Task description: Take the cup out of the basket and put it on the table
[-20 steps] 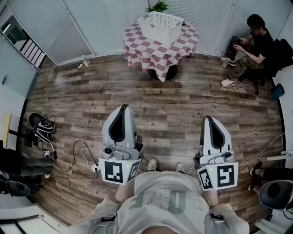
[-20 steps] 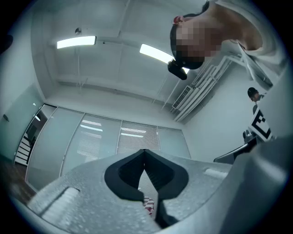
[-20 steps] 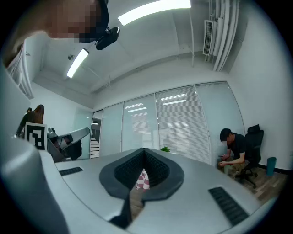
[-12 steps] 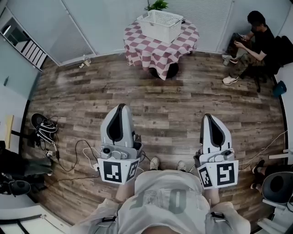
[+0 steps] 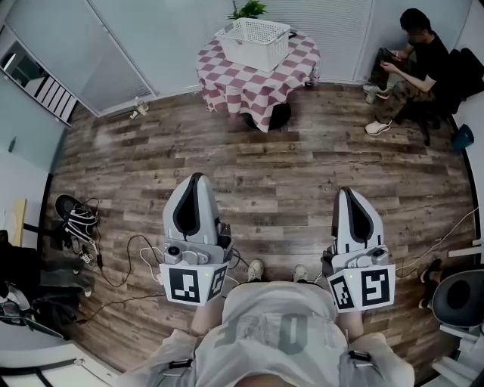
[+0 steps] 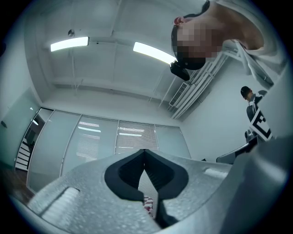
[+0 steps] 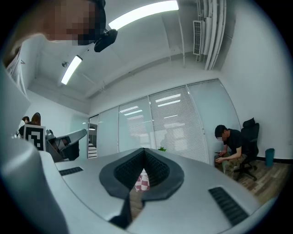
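both left tongs (image 5: 195, 176) and right tongs (image 5: 345, 191) pressed together; only head view shows the basket (image 5: 251, 50).

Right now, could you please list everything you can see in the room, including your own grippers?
basket: one, white, on the table
table: one, red-and-white checked cloth, far centre by the wall
plant: one, green, behind the basket
cup: none visible from here
seated person: one, dark clothes, far right
cables: several, black and white, on the floor at left
floor: one, brown wood planks
shoes: two, light, between the grippers
left gripper: one, grey-white, fingers shut, empty
right gripper: one, grey-white, fingers shut, empty
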